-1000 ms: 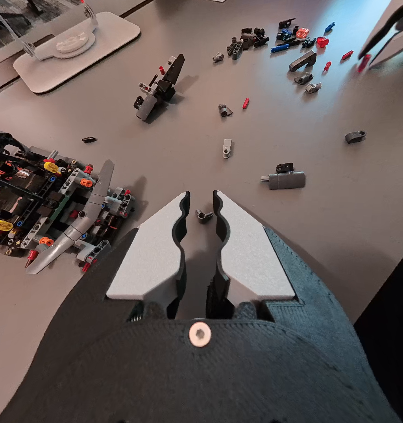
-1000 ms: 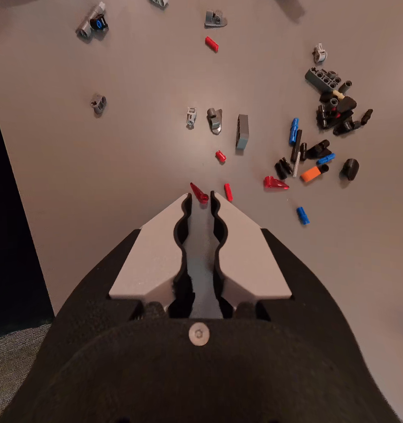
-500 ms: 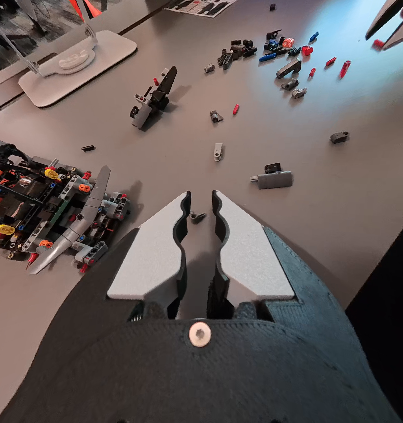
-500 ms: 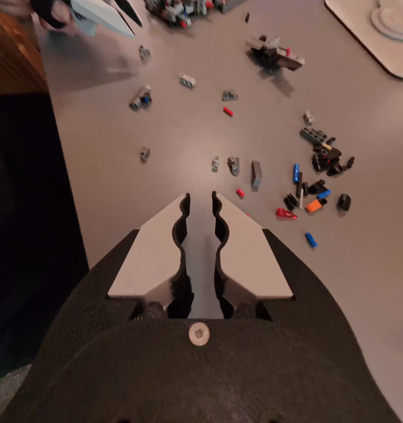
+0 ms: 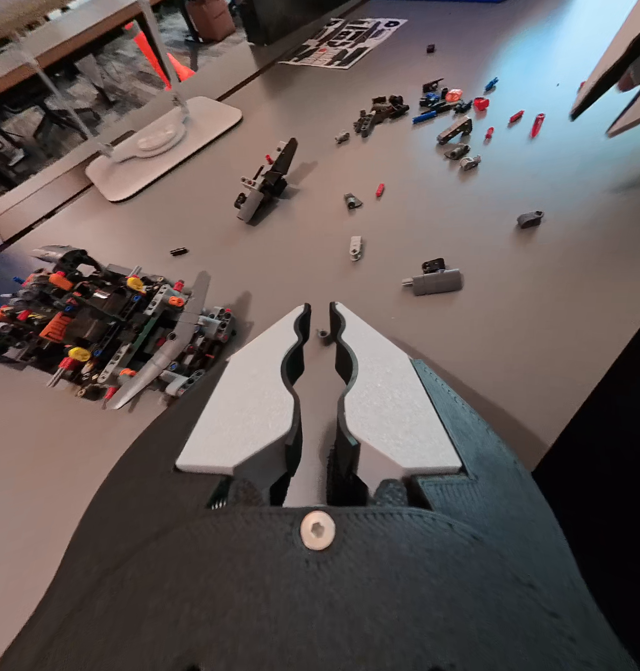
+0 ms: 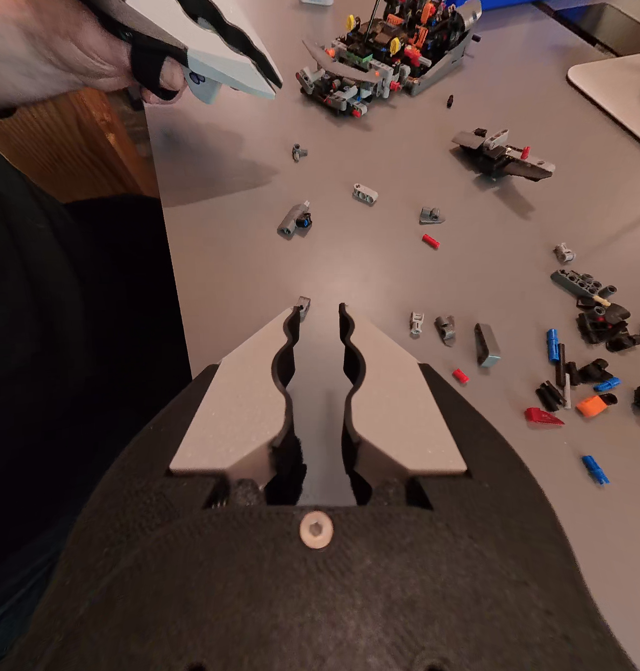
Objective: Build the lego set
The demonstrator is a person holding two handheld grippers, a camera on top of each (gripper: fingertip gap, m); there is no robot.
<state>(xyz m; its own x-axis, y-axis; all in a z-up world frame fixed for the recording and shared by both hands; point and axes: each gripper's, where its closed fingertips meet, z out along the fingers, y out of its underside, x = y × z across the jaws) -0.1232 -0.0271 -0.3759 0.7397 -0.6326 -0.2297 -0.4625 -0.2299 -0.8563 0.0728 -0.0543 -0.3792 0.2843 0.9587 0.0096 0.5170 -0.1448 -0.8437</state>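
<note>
1. the left gripper [image 5: 320,308] hangs above the tabletop [image 5: 493,363] near its front edge, jaws parted by a narrow gap and holding nothing; a small grey connector [image 5: 324,334] lies on the surface, seen between the tips.
2. the right gripper [image 6: 322,308] hovers by the same front edge, jaws a little wider and empty; a small grey piece [image 6: 303,305] lies on the tabletop at its left tip, contact unclear.
3. the part-built lego car [image 5: 104,334], black and grey with orange, yellow and red bits, sits toward the tabletop's left edge.
4. a smaller black-and-grey sub-assembly [image 5: 266,181] lies mid-table, well apart from the car.
5. loose pieces [image 6: 594,345] in black, blue, red and orange cluster toward the right side, with a grey cylinder part [image 5: 433,281] nearer the front edge.
6. a printed sheet [image 5: 342,41] lies at the far edge; a pale stand base [image 5: 166,145] sits at the far left.
</note>
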